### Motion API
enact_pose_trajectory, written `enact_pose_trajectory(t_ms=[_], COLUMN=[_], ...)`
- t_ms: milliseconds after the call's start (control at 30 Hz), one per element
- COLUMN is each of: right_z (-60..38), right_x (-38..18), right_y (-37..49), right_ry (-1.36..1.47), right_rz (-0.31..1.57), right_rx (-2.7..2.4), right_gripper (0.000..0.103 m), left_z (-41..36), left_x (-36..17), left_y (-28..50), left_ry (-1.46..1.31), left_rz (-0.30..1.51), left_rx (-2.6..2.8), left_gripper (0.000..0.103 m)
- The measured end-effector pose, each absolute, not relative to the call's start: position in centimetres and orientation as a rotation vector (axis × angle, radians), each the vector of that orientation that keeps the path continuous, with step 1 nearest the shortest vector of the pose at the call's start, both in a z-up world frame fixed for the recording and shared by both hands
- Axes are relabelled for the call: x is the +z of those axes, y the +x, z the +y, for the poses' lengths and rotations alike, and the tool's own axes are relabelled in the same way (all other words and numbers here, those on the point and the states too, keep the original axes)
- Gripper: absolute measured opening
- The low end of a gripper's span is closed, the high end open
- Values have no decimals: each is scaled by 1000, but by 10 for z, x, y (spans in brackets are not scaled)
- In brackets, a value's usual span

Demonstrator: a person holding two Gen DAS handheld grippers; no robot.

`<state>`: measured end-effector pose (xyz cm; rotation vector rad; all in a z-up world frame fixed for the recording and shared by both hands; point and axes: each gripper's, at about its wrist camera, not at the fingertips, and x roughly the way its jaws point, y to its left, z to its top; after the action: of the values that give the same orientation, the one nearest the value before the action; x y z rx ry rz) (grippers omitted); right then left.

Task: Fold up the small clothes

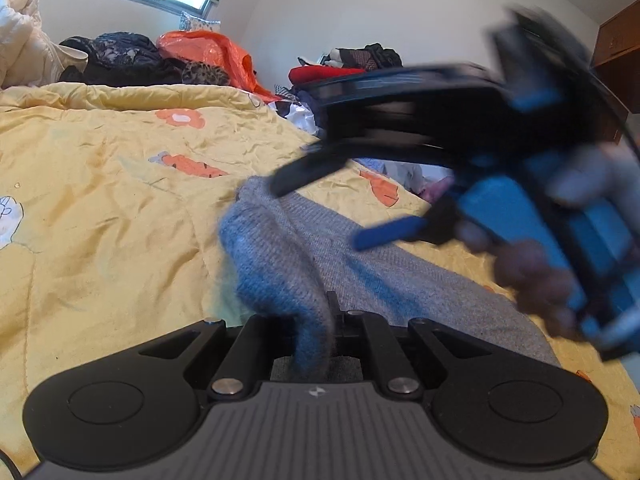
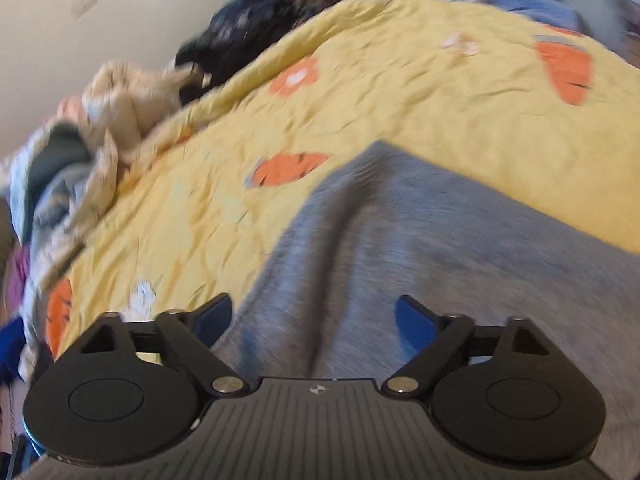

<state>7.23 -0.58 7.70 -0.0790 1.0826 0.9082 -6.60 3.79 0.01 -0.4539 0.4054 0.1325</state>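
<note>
While a crinkled yellow quilt (image 1: 100, 208) printed with orange flowers and carrots covers the bed, a grey knitted garment (image 2: 440, 248) lies spread across its near side, soft and finely ribbed, with a long raised ridge running through the middle. Along the far edge of the bed sits a heap of other clothing: a cream padded piece (image 1: 20, 40), dark lacy fabrics (image 1: 120, 60) and a glossy orange plastic bag (image 1: 208, 52).

From the left wrist view, the left tongs (image 1: 320, 340) are pinched fully together on a bunched fold of the grey knit, which rises from the matte black jaws in a rounded hump. The right tongs (image 1: 320, 204) reach in from the right of that view, blurred, black and blue, gripped by a person's hand (image 1: 532, 276), with one black finger touching or just above the top of the hump.

From the right wrist view, the right tongs (image 2: 316, 320) stand wide apart over the flat grey cloth, the blue pads (image 2: 416, 320) holding nothing.
</note>
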Motion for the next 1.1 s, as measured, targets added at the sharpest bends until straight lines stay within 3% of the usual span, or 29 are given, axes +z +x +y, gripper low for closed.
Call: enact_pose_trajectory(t_ms=[267,333,400,467,667,900,1100], right_z=[77,80,78,63,-24,-186,-312], right_x=[48,47,47,53,68,84,38], right_y=[64,57,52,65,96,117,115], right_ry=[-425,-470,-547,-533,-180,152,292], right_rz=[1137,1094,1021,1013,1030,944,958], right_rx=[866,865,858,849,915,824,649], right_gripper=[77,71,39,20,18,18,18], left_z=[41,44,46,47,32,-52,-130], left_x=[-1,-1,-1,0,19,43,26], left_y=[-63,-61,-61,-60,-60,-24,-8], left_ry=[-464,-472,-478,-473,-426,-310,-221], left_rz=[425,430,434,446,444,483,547], left_rx=[123,122,120,116,69,-238,-415], left_gripper=[7,7,7,7,7,7,7])
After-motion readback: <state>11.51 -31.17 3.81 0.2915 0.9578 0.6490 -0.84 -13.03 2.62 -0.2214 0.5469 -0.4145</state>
